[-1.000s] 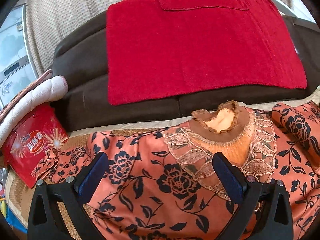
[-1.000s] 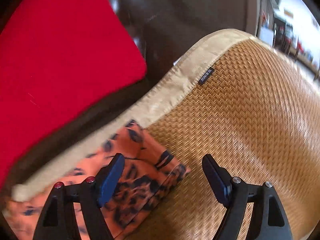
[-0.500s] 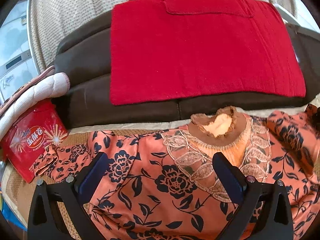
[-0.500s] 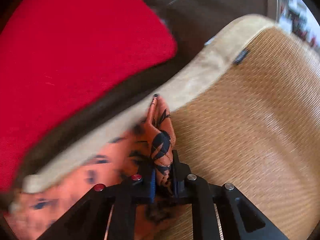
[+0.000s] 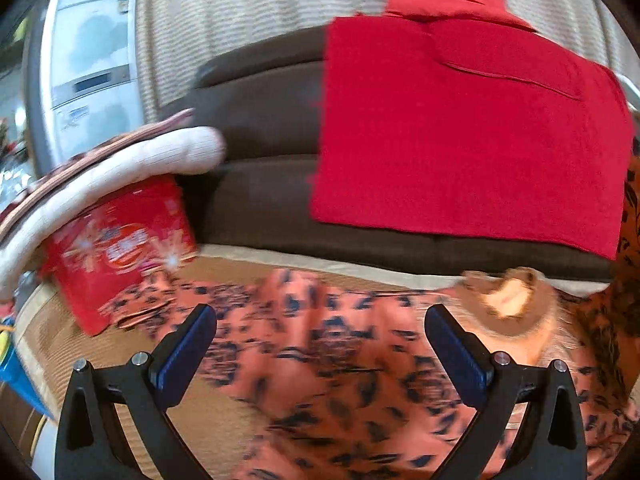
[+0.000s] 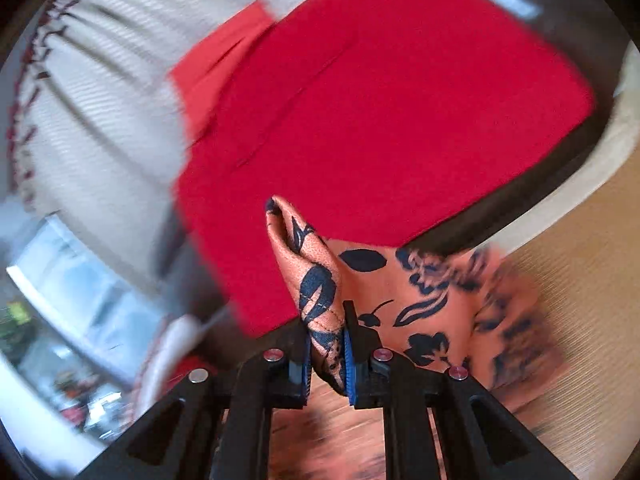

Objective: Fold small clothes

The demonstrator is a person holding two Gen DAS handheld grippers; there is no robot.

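Item one, my left gripper: jaws spread wide, nothing between them, both blue pads bare. Beneath and between those jaws lies the orange floral top, spread over the woven mat, its dark flower print blurred in this view. Its brown collar sits just beyond my right-hand jaw tip, lying flat. Out past my left-hand jaw, one sleeve of the top reaches to a red snack bag, which leans under a padded white cushion. Straight ahead of the jaws, beyond the mat's pale edging, stands the dark brown sofa back with a red cloth draped over it, and a beige curtain behind. Item two, my right gripper: jaws pressed nearly together, pinching a fold of the same orange floral top; the pinched cloth rises as a peak straight up out of the jaws, with the rest of the fabric trailing down to the right of them onto the woven mat. Behind that peak, ahead of the jaws, the red cloth fills the view, with the beige curtain off to the left. Both views are smeared.
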